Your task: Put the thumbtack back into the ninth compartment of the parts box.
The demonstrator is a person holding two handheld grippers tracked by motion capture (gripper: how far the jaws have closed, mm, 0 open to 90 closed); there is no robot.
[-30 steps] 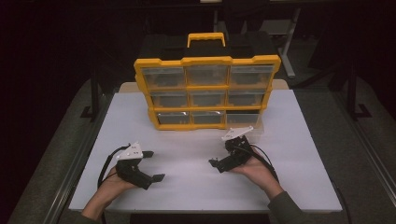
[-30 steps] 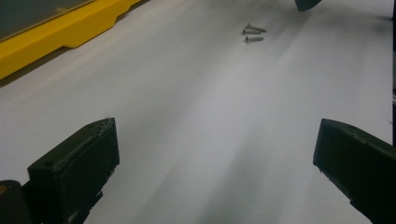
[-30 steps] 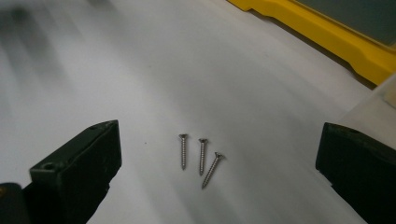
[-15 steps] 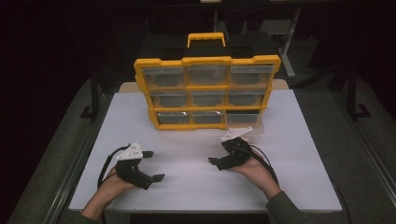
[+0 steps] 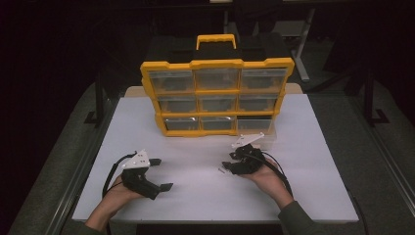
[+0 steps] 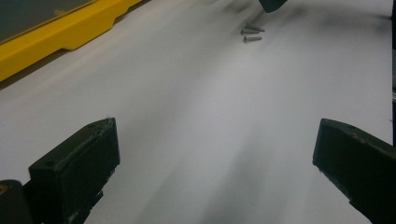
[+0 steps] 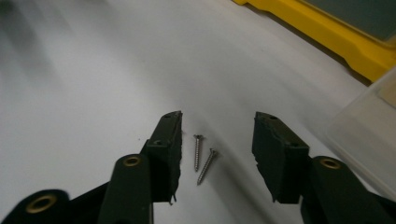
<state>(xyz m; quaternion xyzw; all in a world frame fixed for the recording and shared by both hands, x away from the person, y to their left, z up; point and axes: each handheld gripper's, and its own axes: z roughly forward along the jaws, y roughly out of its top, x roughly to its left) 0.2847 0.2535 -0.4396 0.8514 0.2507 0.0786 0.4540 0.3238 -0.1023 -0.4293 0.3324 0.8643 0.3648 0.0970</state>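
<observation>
Spreading apart, right tool has released two screws onto table.

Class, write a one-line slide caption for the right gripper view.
Open right gripper poised over two screws on the white table.

Yellow drawer organizer stands upright on the white table; left gripper and right gripper rest apart before it.

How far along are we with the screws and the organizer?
Done: one clear drawer is out of the yellow organizer, on the table. In hand: nothing; the right claw is open around two loose screws, the left claw open, off to the side. Left: likely gripping the screws and binning them.
</observation>
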